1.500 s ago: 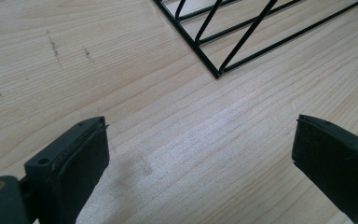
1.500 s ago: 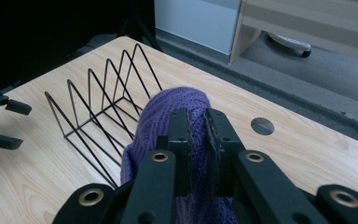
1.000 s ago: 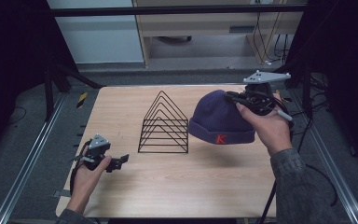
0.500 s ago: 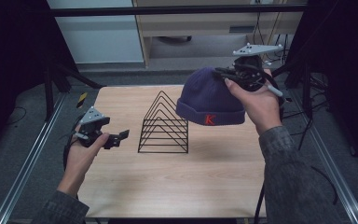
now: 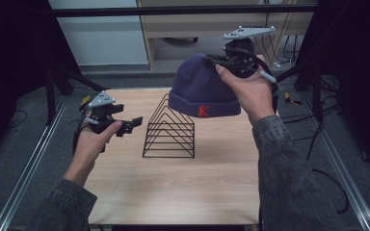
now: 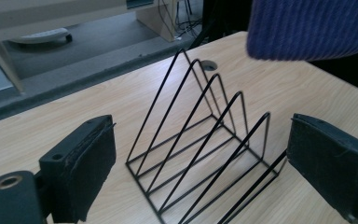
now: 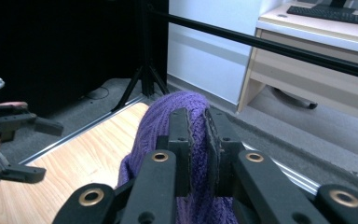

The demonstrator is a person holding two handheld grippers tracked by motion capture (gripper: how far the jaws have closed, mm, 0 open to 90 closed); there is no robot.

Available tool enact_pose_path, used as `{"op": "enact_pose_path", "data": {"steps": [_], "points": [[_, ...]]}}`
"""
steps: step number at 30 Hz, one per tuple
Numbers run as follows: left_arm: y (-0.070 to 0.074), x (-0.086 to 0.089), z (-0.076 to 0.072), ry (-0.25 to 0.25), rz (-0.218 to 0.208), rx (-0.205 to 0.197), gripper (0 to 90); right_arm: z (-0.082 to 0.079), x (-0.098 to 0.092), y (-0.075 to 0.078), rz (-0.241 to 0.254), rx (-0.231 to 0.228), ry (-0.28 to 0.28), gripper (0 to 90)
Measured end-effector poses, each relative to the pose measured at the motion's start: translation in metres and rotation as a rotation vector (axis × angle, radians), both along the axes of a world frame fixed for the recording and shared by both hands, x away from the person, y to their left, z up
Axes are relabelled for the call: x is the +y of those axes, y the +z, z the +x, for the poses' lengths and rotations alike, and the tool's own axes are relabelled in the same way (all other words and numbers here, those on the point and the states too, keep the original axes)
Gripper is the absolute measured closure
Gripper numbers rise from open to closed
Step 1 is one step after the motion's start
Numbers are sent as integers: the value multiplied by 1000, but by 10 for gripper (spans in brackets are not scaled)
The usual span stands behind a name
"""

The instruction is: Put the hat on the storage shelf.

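Beanie (image 5: pixel 203 88) hangs off my right fingers (image 7: pixel 181 135), clamped on its crown, above the wire rack (image 5: pixel 169 127) on the worktop (image 5: pixel 173 187). Soft, light knit: it sags, so the crown pinch suits. My left fingers (image 6: pixel 91 163) stand apart, empty.

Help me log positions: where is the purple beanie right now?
In the high view the purple beanie hangs in the air, pinched by the right hand-held gripper, above and just right of the black wire rack.

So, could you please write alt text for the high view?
The right gripper holds a purple beanie in the air above a black wire rack on a wooden table. The left gripper hovers open beside the rack.
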State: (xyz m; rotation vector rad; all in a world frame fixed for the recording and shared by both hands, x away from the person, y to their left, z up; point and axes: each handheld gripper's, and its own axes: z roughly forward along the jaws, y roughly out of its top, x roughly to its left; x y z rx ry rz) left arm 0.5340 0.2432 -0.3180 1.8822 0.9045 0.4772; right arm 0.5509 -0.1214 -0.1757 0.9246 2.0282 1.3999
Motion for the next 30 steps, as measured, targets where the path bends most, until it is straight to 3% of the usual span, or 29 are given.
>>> {"op": "enact_pose_path", "data": {"steps": [11, 17, 30], "points": [[9, -8, -4, -38, 16, -28, 73, 5, 35, 5, 0, -13, 47, 818], [12, -5, -4, -27, -4, -38, 70, 4, 55, 1, -1, -10, 80, 818], [10, -14, 8, -48, 16, -21, 54, 3, 84, -2, -8, 1, 136, 817]]}}
